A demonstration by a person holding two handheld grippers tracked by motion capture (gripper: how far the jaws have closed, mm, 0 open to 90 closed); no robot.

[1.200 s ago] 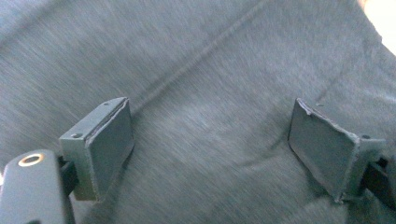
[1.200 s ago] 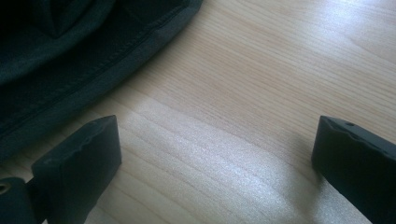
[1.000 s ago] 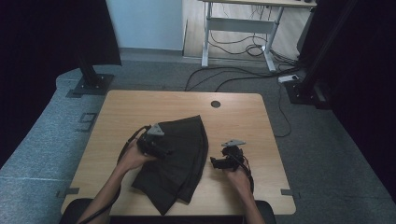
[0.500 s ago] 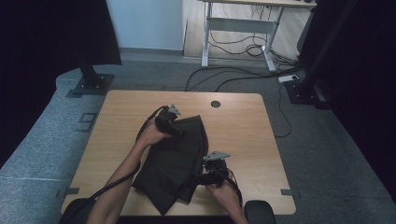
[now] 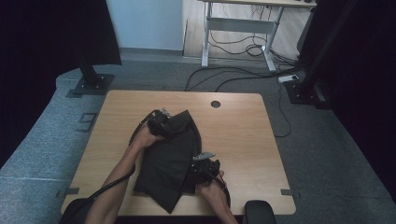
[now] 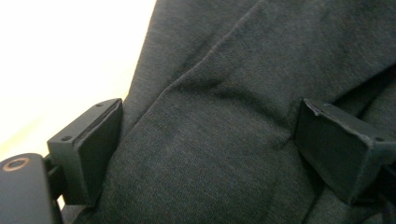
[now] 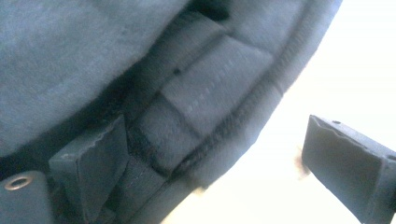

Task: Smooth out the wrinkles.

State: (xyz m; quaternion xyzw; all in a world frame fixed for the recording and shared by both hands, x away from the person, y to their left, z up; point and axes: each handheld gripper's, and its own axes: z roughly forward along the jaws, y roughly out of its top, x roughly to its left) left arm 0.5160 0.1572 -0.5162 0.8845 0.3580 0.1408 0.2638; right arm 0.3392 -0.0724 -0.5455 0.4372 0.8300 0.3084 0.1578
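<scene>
Right now, a dark cloth (image 5: 170,161) is seen lying bunched and partly folded on the wooden surface (image 5: 238,135), a little to the left of the middle and close to the near edge. It looks like a piece of clothing, with a thick stitched hem seen in the right gripper view (image 7: 219,121).

The left tool (image 5: 159,122) is placed at the far top corner of the cloth. Its jaws are spread wide, and a fat fold of cloth (image 6: 210,140) is bulging between them but is not pinched. The right tool (image 5: 201,168) is placed at the cloth's right edge, near the person's side. Its jaws are also held apart. One jaw is tucked against the hem, and the other is out over the bare surface.

Some things could go wrong from here. If the left tool is closed on such a thick fold, too many layers could be grabbed at once. If the right tool is closed without sliding further in, the hem could be missed, because the cloth is soft and slips easily.

Lots of bare room is left to the right of the cloth and toward the far edge, where a small round hole (image 5: 215,104) is cut. Little room is left at the near edge, so the cloth could be dragged off there.
</scene>
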